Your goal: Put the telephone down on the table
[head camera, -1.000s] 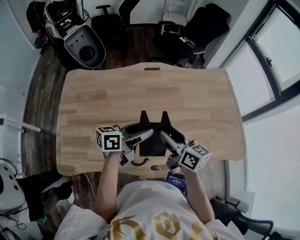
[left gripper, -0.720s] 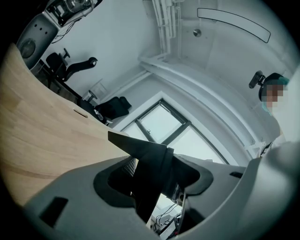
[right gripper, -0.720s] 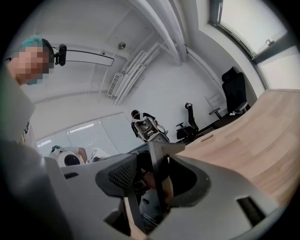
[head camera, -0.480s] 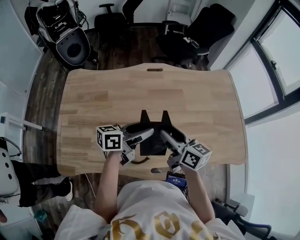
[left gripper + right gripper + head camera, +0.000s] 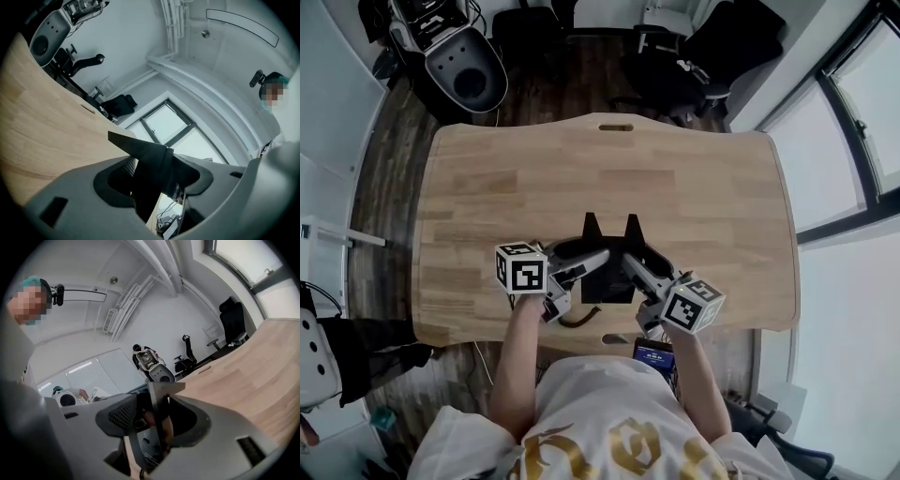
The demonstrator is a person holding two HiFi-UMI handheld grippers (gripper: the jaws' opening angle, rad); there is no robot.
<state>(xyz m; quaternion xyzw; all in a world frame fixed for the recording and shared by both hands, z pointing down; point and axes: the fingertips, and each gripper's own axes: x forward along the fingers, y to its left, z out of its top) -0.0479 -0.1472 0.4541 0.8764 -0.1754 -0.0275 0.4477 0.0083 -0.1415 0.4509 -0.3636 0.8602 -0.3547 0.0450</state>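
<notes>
Wooden table (image 5: 487, 187) | telephone (image 5: 606, 281) lengthwise, prongs toward far edge | left tongs (image 5: 595, 251), right tongs (image 5: 630, 253) clamp it

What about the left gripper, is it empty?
No, the left gripper is clamped on the black telephone, which fills the gap between its jaws in the left gripper view.

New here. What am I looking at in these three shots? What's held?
No robot: a person holds a two-jaw claw in each hand; the marked cubes belong to them. The top-down picture comes from a camera on the person's head; the other two cameras ride on the claws and look along their jaws. The left claw and right claw both grip one black telephone from opposite sides, over the wooden table near its front edge. Whether it touches the table yet is unclear.
</notes>
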